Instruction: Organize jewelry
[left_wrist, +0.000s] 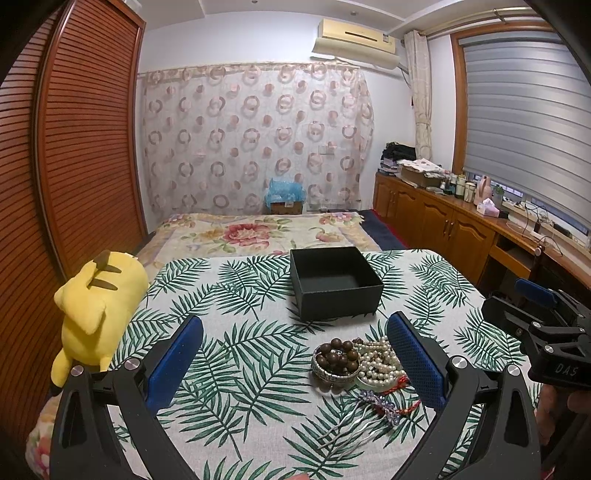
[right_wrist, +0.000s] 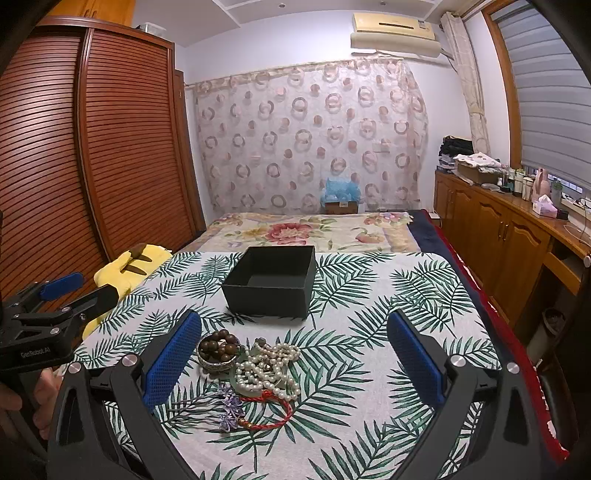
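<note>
An open black box (left_wrist: 334, 282) (right_wrist: 271, 282) stands empty on the leaf-print table. In front of it lies a jewelry pile: brown wooden beads (left_wrist: 338, 356) (right_wrist: 218, 349) inside a silver bangle (left_wrist: 332, 376), a pearl necklace (left_wrist: 378, 360) (right_wrist: 267, 363), a red cord bracelet (right_wrist: 275, 410), and a purple flower hairpin (left_wrist: 369, 410) (right_wrist: 229, 408). My left gripper (left_wrist: 295, 363) is open, above the table, with the pile near its right finger. My right gripper (right_wrist: 295, 363) is open, with the pile near its left finger. Each gripper shows at the other view's edge.
A yellow plush toy (left_wrist: 96, 299) (right_wrist: 127, 269) lies at the table's left edge. A bed with a floral cover (left_wrist: 258, 230) lies behind the table. A brown louvred wardrobe (left_wrist: 74, 147) stands left and wooden cabinets (right_wrist: 498, 236) stand right.
</note>
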